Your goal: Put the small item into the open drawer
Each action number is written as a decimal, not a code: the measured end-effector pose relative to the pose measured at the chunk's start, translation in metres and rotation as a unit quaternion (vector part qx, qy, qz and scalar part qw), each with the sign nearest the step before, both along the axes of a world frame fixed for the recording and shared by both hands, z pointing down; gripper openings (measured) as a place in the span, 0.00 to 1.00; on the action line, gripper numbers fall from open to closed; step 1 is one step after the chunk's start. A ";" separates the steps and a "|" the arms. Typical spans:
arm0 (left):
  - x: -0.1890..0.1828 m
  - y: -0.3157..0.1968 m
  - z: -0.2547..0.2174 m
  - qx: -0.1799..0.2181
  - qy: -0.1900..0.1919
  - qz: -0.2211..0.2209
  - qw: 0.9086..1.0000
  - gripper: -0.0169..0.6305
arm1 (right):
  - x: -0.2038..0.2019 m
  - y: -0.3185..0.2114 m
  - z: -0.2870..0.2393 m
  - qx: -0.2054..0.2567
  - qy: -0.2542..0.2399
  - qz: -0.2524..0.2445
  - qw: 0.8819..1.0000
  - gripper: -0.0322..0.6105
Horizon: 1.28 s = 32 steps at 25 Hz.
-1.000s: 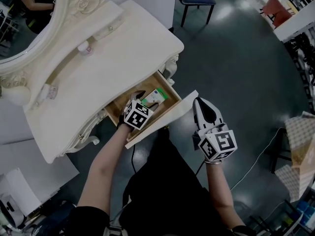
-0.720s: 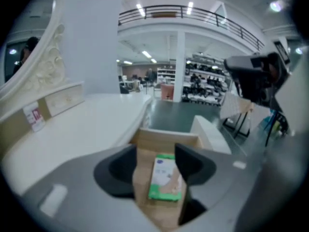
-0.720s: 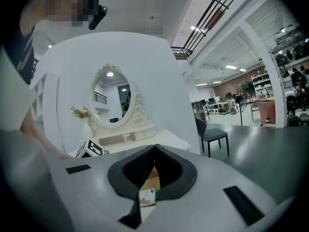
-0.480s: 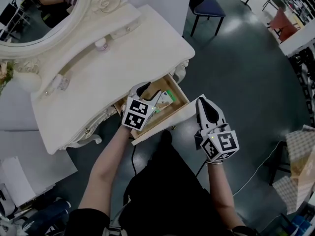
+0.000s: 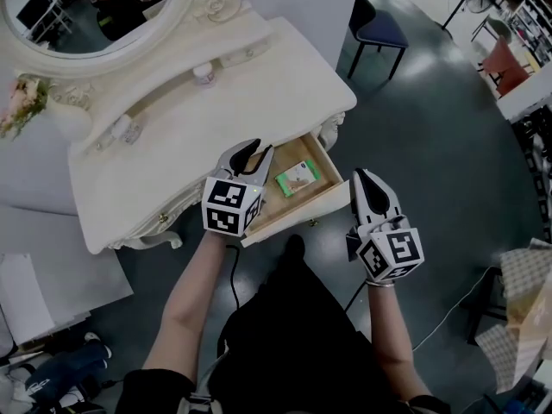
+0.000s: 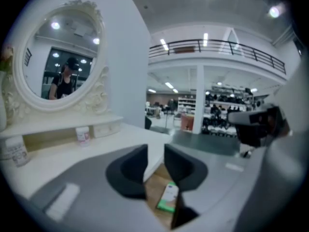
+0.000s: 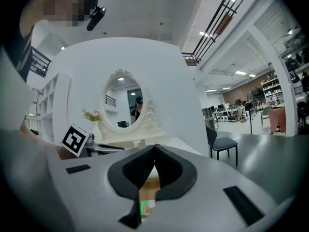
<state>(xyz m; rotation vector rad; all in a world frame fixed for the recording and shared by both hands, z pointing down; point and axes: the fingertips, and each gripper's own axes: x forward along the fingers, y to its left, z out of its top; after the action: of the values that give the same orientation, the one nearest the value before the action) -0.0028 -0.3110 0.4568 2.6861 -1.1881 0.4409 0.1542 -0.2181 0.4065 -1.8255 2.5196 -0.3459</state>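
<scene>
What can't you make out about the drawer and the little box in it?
- Print on the box: too small in head view, blurred in left gripper view.
- Rear of the drawer: hidden under the tabletop, head view.
- Most of the box, right gripper view: behind the right gripper itself.

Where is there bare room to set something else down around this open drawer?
The dresser top is bare between its back ledge and front edge. In the drawer, floor is free beside the green packet. The ledge holds small jars.
</scene>
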 end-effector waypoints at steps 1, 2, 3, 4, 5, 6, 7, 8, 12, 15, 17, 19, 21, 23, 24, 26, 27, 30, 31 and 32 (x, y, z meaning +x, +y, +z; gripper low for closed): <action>-0.004 0.002 -0.005 0.004 0.004 -0.005 1.000 0.19 | -0.002 0.001 -0.001 0.001 0.000 -0.002 1.000 0.05; -0.007 0.004 -0.009 0.009 0.008 -0.011 1.000 0.17 | -0.004 0.002 -0.002 0.002 0.001 -0.004 1.000 0.05; -0.011 0.006 -0.014 0.013 0.012 -0.016 1.000 0.16 | -0.006 0.003 -0.003 0.004 0.001 -0.006 1.000 0.05; -0.014 0.008 -0.018 0.018 0.016 -0.021 0.999 0.15 | -0.007 0.004 -0.004 0.005 0.002 -0.008 1.000 0.05; -0.017 0.010 -0.022 0.021 0.021 -0.026 0.999 0.14 | -0.009 0.005 -0.005 0.007 0.002 -0.009 1.000 0.05; -0.021 0.012 -0.025 0.025 0.026 -0.032 0.999 0.14 | -0.011 0.005 -0.007 0.008 0.003 -0.011 1.000 0.05; -0.026 0.014 -0.029 0.028 0.030 -0.039 0.998 0.13 | -0.013 0.006 -0.008 0.010 0.004 -0.013 1.000 0.05; -0.031 0.016 -0.032 0.031 0.035 -0.046 0.998 0.12 | -0.015 0.006 -0.010 0.012 0.005 -0.014 1.000 0.05; -0.053 0.024 -0.042 0.040 0.048 -0.072 0.995 0.08 | -0.021 0.007 -0.017 0.021 0.007 -0.017 1.000 0.05; -0.069 0.032 -0.047 0.045 0.053 -0.088 0.994 0.07 | -0.028 0.010 -0.021 0.026 0.009 -0.024 0.999 0.05; -0.079 0.037 -0.051 0.047 0.056 -0.098 0.993 0.06 | -0.033 0.012 -0.024 0.029 0.011 -0.029 0.999 0.05; -0.088 0.041 -0.054 0.051 0.058 -0.107 0.991 0.06 | -0.037 0.013 -0.026 0.032 0.012 -0.032 0.999 0.05; -0.097 0.046 -0.056 0.055 0.061 -0.117 0.990 0.05 | -0.042 0.015 -0.027 0.033 0.013 -0.036 0.999 0.05; -0.103 0.051 -0.058 0.057 0.065 -0.124 0.989 0.04 | -0.045 0.017 -0.028 0.035 0.016 -0.039 0.999 0.05; -0.106 0.054 -0.059 0.058 0.066 -0.126 0.988 0.04 | -0.047 0.018 -0.029 0.036 0.017 -0.040 0.998 0.05; -0.109 0.059 -0.061 0.059 0.069 -0.131 0.987 0.04 | -0.049 0.020 -0.030 0.038 0.019 -0.041 0.998 0.05; -0.111 0.061 -0.061 0.059 0.071 -0.133 0.987 0.04 | -0.050 0.021 -0.031 0.039 0.018 -0.041 0.998 0.05; -0.117 0.067 -0.064 0.060 0.075 -0.139 0.986 0.04 | -0.053 0.023 -0.034 0.042 0.015 -0.043 0.998 0.05; -0.118 0.069 -0.065 0.061 0.076 -0.141 0.985 0.04 | -0.054 0.024 -0.035 0.042 0.014 -0.043 0.998 0.05; -0.120 0.071 -0.066 0.062 0.078 -0.143 0.985 0.04 | -0.055 0.025 -0.036 0.044 0.014 -0.043 0.998 0.05</action>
<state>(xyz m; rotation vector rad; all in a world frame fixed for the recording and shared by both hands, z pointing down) -0.1224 -0.2396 0.3904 2.5337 -1.5651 0.1151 0.0996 -0.1932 0.3710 -1.7072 2.5933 -0.2092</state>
